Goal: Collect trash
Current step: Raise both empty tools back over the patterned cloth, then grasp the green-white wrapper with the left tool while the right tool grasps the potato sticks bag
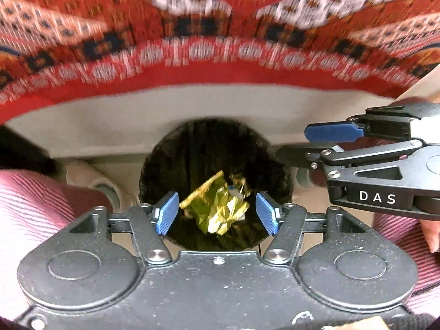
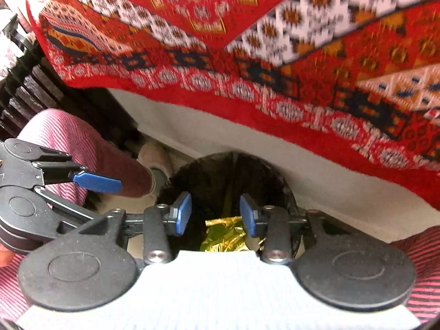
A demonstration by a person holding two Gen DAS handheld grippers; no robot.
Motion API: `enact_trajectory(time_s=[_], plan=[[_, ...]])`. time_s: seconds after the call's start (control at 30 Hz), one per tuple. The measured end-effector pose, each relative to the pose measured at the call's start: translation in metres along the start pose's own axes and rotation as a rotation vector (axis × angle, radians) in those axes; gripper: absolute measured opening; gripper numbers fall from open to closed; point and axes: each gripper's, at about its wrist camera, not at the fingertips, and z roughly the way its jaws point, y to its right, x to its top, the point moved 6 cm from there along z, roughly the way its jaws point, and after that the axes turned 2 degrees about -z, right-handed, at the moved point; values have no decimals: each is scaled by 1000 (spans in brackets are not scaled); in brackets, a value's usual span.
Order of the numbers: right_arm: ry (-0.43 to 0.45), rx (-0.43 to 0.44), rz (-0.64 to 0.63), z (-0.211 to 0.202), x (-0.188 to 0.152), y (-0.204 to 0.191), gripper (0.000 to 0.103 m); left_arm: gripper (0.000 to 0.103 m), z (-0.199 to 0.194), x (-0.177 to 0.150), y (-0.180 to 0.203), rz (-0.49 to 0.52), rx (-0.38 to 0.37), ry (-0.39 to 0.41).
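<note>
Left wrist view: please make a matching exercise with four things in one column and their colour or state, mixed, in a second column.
Things:
1. crumpled foil wrapper
2. round black bin
3. patterned woven cloth
4. left gripper

Descriptions:
A. red, with white and dark motifs
B. open, nothing between its blue pads
C. shiny gold, lying inside the bin
D. dark, standing on the floor below the cloth's edge

Pairs: 1-C, 2-D, 3-A, 4-B
</note>
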Motion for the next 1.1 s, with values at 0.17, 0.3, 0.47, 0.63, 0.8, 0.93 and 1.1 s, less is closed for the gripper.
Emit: enact_trajectory(time_s=[0.17, 0.3, 0.47, 0.63, 0.8, 0.93, 1.1], plan=[[122, 24, -22, -47, 25, -7, 62, 60, -67, 22, 1, 39, -30, 143], [255, 62, -51, -100, 53, -11, 67, 63, -131, 42, 2, 52, -81, 306], [435, 65, -68, -158, 96, -5, 73, 78, -184, 79, 0, 37, -84, 494], [588, -38, -42, -186, 135, 19, 80, 86, -210, 123, -12, 7, -20, 660], [654, -139, 78, -195, 173, 53, 99, 89, -213, 172, -28, -95, -12, 776], [651, -138, 177, -191, 201, 83, 99, 89, -204, 218, -45, -192, -21, 782], [640, -269, 161, -174, 228, 104, 100, 88, -183, 273, -69, -317, -81, 803]])
